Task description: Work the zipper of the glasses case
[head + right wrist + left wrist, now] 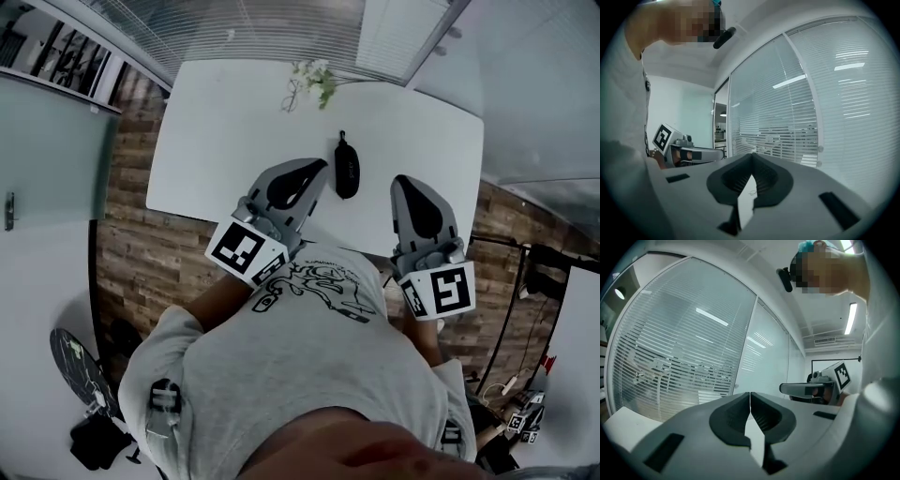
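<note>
White rectangular table (234,122) dead ahead, brown wooden floor (141,253) around it. Person in grey printed T-shirt (309,347) at near edge. Over that edge, left gripper (321,169): jaws pressed together, nothing between. Same for right gripper (405,181): tips touching, empty. Slim black glasses case (347,169) lies on table between them, nearer left one. Green-white flower sprig (314,82) at far edge.

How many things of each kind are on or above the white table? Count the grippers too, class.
glasses case: 1
flower sprig: 1
grippers: 2, the left gripper and the right gripper, both shut on nothing
Total: 4
</note>
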